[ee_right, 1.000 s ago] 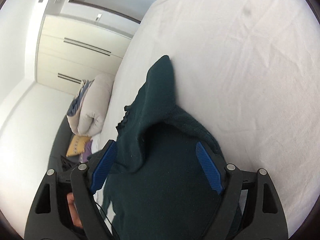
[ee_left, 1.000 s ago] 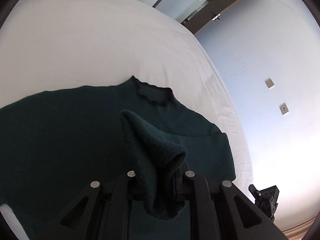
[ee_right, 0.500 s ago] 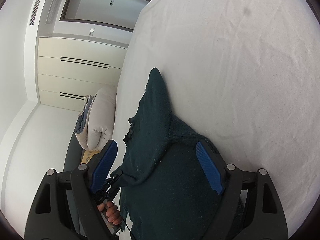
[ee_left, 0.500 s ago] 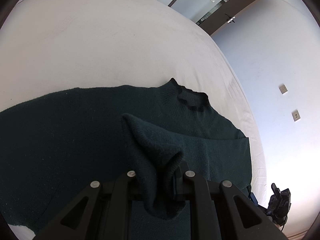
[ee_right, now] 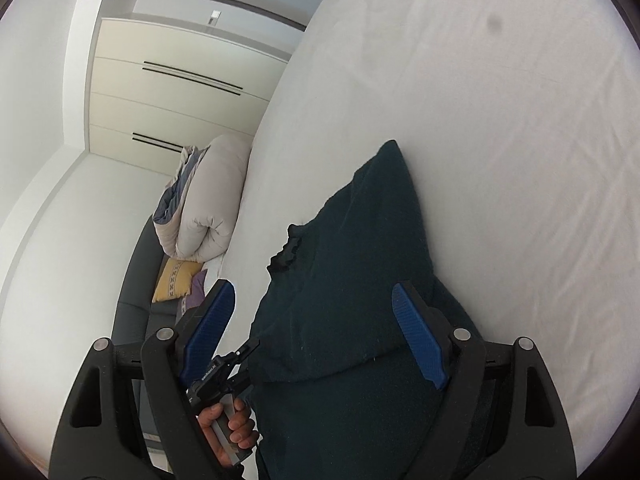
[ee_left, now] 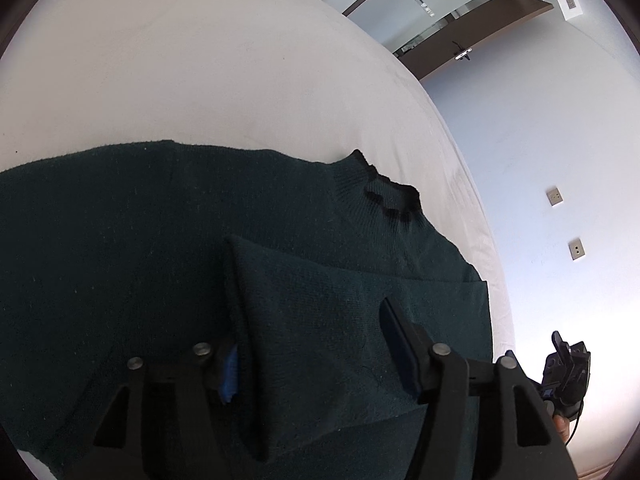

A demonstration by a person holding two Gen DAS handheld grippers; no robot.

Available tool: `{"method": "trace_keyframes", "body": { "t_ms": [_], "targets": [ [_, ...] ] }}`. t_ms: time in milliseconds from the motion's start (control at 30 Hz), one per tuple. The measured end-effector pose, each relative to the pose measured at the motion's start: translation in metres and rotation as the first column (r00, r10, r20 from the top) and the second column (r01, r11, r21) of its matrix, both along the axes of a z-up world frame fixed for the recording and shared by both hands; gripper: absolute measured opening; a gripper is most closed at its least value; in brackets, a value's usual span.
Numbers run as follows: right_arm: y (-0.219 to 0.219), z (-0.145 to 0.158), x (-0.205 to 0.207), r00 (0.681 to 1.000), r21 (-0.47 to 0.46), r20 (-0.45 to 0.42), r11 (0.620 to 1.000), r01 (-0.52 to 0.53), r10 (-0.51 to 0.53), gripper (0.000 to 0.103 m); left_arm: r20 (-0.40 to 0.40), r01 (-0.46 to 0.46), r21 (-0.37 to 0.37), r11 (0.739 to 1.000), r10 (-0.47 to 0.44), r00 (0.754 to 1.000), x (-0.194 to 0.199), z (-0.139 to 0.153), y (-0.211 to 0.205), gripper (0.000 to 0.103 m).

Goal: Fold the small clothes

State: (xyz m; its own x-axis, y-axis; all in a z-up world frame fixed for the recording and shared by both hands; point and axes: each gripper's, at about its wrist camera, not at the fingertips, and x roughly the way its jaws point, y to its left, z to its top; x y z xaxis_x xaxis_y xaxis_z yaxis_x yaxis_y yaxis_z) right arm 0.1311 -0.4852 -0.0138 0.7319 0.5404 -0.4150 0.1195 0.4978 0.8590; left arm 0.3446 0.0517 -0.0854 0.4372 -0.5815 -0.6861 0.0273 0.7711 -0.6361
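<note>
Sleeve laid across the sweater, grip coming off

The left gripper (ee_left: 316, 360) is opening its jaws, with the folded-in sleeve (ee_left: 320, 320) lying between them, no longer pinched. The right gripper (ee_right: 316, 344) hangs spread wide and empty above the same dark green sweater (ee_right: 360, 280), which lies flat on the white bed (ee_right: 500, 120), collar (ee_left: 390, 200) toward the far edge. This looks like the sleeve fold just being set down; next, I'd guess, comes drawing clear without dragging cloth and taking the other side.
</note>
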Motion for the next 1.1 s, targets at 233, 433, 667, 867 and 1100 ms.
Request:
{"method": "trace_keyframes", "body": {
  "t_ms": [233,433,667,867,1100],
  "targets": [
    [0.013,-0.022,0.076,0.988,-0.038,-0.092,0.991,-0.125,0.121,0.081,0.024,0.016,0.007,1.000,-0.017,1.000,-0.008,-0.001,0.004,0.071],
    [-0.001,-0.037,0.107,0.991,0.041,-0.096,0.996,-0.085,0.088,0.081,0.049,0.040,0.094,0.995,-0.045,0.998,-0.015,0.000,-0.008,0.071],
    [-0.008,-0.041,0.103,0.991,0.083,-0.088,0.992,-0.092,0.099,0.081,0.066,0.059,0.216,0.975,-0.075,0.995,-0.020,-0.001,-0.024,0.069],
    [-0.004,-0.045,0.054,0.987,0.105,-0.076,0.985,-0.137,0.145,0.081,0.094,0.052,0.258,0.965,-0.079,0.992,-0.022,-0.001,-0.032,0.069],
    [0.008,-0.042,-0.010,0.979,0.079,-0.111,0.984,-0.161,0.169,0.081,0.127,-0.026,0.405,0.914,-0.028,0.991,-0.048,0.012,-0.020,0.073]
  ]
}}
